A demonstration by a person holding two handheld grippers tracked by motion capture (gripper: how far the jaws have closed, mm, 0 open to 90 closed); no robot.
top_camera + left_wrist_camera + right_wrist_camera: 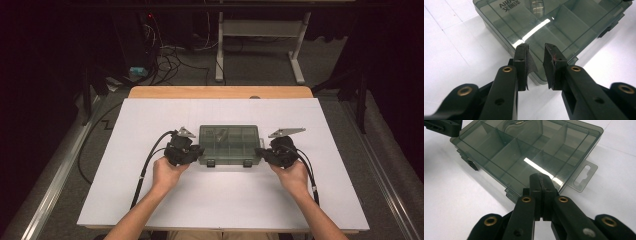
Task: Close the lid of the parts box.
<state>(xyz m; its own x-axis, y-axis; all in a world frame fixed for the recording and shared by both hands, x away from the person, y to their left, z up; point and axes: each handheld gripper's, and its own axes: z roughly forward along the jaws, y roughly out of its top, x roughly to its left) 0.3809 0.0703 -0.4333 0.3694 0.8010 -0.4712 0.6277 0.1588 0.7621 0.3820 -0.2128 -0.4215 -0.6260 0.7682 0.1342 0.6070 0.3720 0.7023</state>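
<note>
two claws flank box [230,145] | left claw [535,53] narrow gap at corner | right claw [540,182] closed, empty

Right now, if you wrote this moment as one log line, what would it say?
left gripper: jaws apart at the corner of the compartment box | right gripper: shut, at box's right end | box: lid closed, flat on white table

surface: white table [220,200] | on it: smoky compartment box [230,142]

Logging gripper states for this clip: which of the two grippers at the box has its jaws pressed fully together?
The right gripper, at the box's end with the hang tab. Its jaws meet with no gap, while the left gripper shows a clear gap between its pads.
</note>
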